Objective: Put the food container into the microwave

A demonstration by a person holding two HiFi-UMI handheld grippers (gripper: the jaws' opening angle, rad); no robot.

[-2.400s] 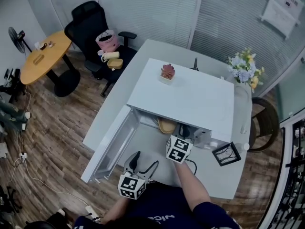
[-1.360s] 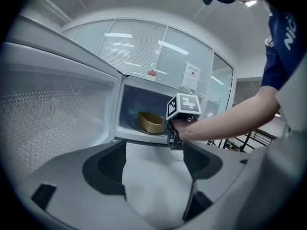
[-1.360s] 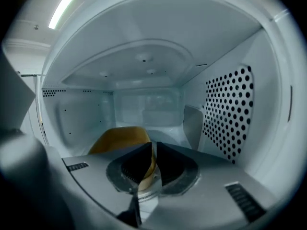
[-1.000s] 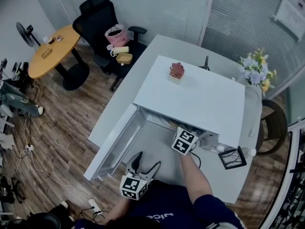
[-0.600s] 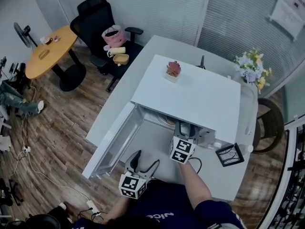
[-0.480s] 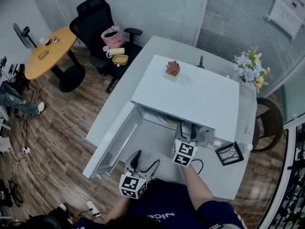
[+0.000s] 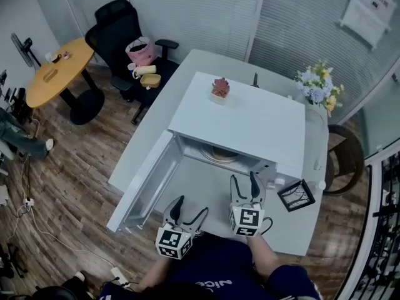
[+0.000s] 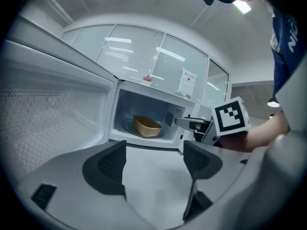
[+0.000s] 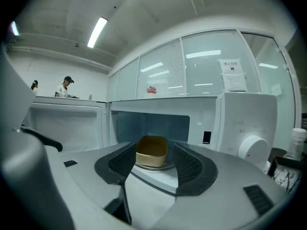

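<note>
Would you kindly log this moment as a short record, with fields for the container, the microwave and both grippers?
food container: tan, inside the microwave cavity, on the turntable
microwave: white, on the table, small plant on its top
door: swung open to the left
left gripper: jaws apart, empty, beside the open door
right gripper: jaws apart, empty, outside the cavity, facing the container
task status: container in place; door not yet shut
</note>
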